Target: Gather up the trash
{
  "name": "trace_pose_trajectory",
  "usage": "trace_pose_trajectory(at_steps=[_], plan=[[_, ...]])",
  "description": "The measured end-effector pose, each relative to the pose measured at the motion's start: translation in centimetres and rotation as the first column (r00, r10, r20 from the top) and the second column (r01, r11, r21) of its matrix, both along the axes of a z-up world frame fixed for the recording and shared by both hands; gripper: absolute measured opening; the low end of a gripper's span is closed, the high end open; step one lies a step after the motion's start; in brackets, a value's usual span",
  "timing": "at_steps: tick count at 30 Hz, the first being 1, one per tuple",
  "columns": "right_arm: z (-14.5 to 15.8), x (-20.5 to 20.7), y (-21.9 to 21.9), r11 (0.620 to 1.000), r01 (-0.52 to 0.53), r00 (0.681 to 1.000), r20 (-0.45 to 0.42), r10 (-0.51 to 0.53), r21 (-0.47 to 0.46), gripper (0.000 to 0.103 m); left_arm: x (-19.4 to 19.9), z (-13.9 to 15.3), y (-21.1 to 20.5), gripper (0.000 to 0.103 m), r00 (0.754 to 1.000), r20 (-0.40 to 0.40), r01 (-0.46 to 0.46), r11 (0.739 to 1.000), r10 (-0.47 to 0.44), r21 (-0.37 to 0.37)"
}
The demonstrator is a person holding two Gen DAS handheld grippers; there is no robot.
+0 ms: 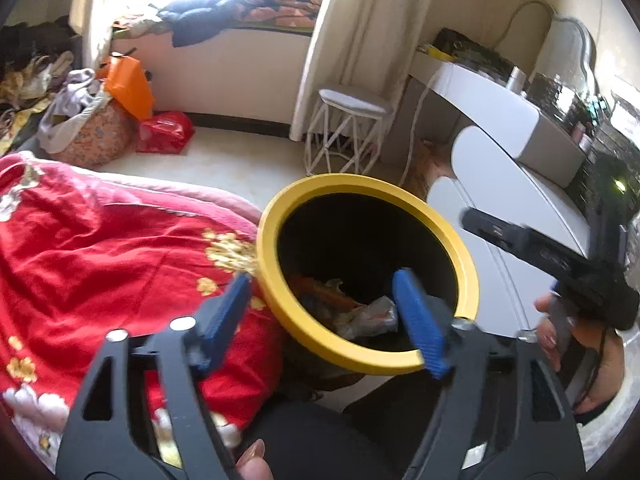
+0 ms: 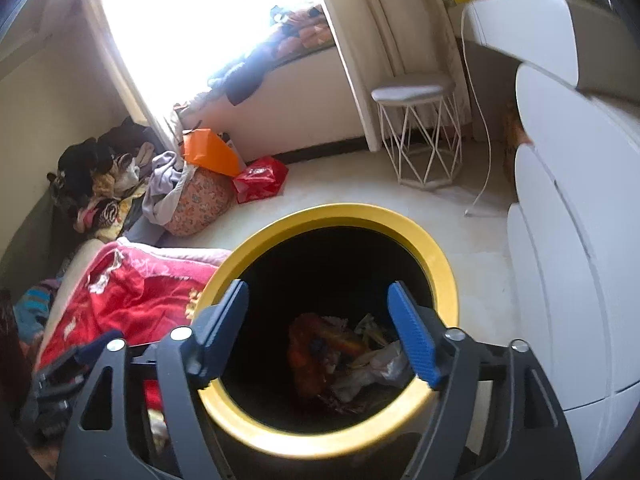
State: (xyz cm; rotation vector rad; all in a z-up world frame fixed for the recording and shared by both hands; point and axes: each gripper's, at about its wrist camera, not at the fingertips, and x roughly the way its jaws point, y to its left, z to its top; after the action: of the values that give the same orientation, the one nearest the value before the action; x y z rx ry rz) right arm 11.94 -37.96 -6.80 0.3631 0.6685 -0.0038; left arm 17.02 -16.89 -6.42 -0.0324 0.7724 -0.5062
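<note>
A black trash bin with a yellow rim [image 1: 460, 248] [image 2: 436, 256] stands on the floor beside the bed. Crumpled wrappers and plastic trash [image 1: 360, 312] [image 2: 352, 356] lie at its bottom. My left gripper [image 1: 324, 320] is open and empty, above the bin's near left rim. My right gripper [image 2: 320, 328] is open and empty, right over the bin's mouth. The right gripper's body also shows at the right of the left wrist view [image 1: 560, 264], held by a hand.
A red flowered quilt [image 1: 100, 260] [image 2: 140, 292] covers the bed on the left. White drawers [image 2: 580, 240] stand close on the right. A white wire stool [image 2: 420, 136], a cable, a red bag [image 2: 260, 178], an orange bag and clothes piles sit farther back.
</note>
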Motion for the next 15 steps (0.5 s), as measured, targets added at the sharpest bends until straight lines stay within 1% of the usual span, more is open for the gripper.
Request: trace_pose_trajectory(at_steps=[1,3,4,5,9,15], plan=[[0.3,-0.8,0.4,1.0,-0.003,1.0,0.02,0.003,-0.017,0.081,-0.2,0.2,0.4,0.08,1.0,0.004,-0.01,1.0,0.01,-0.006],[1.1,-2.4,1.2,0.999,-0.003,0.998,0.066,0.007,-0.054,0.09,-0.7,0.6,1.4,0.088,0.999,0.018,-0.033,0.999,0.034,-0.014],[1.4,-3.0,1.6,0.998,-0.004,0.996,0.086,0.01,-0.07,0.092,-1.0,0.9,2.0,0.09,0.999,0.028,-0.046,0.999,0.047,-0.016],[1.7,-3.7,2.1,0.996,-0.002,0.994,0.111,0.012,-0.092,0.095,-1.3,1.1,2.4,0.092,0.998,0.036,-0.056,0.998,0.057,-0.017],[2.8,-5.5,3.7,0.987,-0.006,0.983,0.181,0.035,-0.159,0.096,-2.7,1.9,4.3,0.092,0.993,0.07,-0.098,0.995,0.099,-0.019],[4.0,-8.1,5.8,0.98,-0.002,0.967,0.25,0.053,-0.2,0.096,-5.3,3.0,7.1,0.092,0.979,0.121,-0.16,0.987,0.162,-0.026]])
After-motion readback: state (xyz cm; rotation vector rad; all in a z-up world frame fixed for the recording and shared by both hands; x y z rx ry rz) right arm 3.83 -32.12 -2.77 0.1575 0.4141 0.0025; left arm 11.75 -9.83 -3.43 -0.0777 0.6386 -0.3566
